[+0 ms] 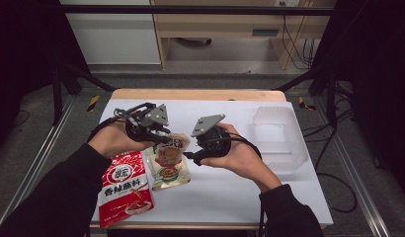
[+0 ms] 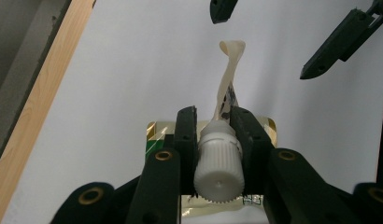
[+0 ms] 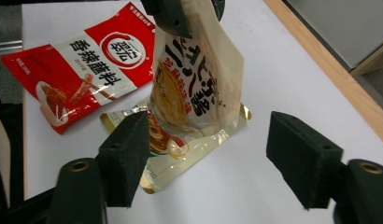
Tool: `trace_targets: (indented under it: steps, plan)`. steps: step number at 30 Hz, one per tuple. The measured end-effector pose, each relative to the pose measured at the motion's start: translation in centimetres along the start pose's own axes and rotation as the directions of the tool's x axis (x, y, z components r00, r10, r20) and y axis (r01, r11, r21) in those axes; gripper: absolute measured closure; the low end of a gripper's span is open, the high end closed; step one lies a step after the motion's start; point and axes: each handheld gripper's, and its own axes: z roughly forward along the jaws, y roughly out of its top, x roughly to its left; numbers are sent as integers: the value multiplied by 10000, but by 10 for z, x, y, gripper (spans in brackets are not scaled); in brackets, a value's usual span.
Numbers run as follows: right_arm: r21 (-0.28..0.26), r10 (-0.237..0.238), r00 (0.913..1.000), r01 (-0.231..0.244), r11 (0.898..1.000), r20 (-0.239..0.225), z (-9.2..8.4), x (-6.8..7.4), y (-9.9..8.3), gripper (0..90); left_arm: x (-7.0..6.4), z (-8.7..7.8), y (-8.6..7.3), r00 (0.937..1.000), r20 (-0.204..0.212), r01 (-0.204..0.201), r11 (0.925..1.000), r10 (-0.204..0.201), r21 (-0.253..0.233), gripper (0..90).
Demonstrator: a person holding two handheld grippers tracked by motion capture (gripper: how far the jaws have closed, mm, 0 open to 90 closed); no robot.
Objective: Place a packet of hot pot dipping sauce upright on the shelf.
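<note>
White ribbed cap [image 2: 218,165] sits pinched in the left claw [image 2: 213,122], so the sauce pouch [image 3: 194,88] hangs upright, base touching the bench [image 1: 230,187]. Right claw [image 3: 213,154] is spread, empty, just beside the pouch, probably regrasping.

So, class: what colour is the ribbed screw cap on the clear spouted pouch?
White: the ribbed screw cap, clamped between the left gripper's jaws, shows best in the left gripper view.
</note>
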Motion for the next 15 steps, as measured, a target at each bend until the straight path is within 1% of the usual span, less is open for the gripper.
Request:
trace_targets:
  steps: [4,8,9,10,11,12,13,14,15]
  plan:
    - [161,-182,9997,179,9997,181,-4,-4,4,273,0,-2,3,10000,26,-57,10000,57,-71,732]
    - [397,-265,9995,258,9989,176,-7,-9,8,245,-1,-1,6,9999,80,-144,9999,145,-89,732]
    - [490,-302,9995,296,9984,115,-8,-10,9,234,-2,-1,6,9998,90,-180,9998,181,-89,732]
    - [490,-302,9995,296,9984,115,-8,-10,9,234,-2,-1,6,9998,90,-180,9998,181,-89,732]
    - [617,-474,9989,476,9970,-40,-10,-12,11,229,-2,0,7,9997,87,-208,9997,209,-125,732]
    - [617,-474,9989,476,9970,-40,-10,-12,11,229,-2,0,7,9997,87,-208,9997,209,-125,732]
    - [794,-658,9978,663,9946,-86,-12,-13,13,239,-3,0,8,9996,111,-249,9996,250,-93,732]
    - [794,-658,9978,663,9946,-86,-12,-13,13,239,-3,0,8,9996,111,-249,9996,250,-93,732]
    - [949,-870,9962,869,9917,-28,-14,-14,15,257,-3,1,9,9995,91,-313,9994,314,-132,732]
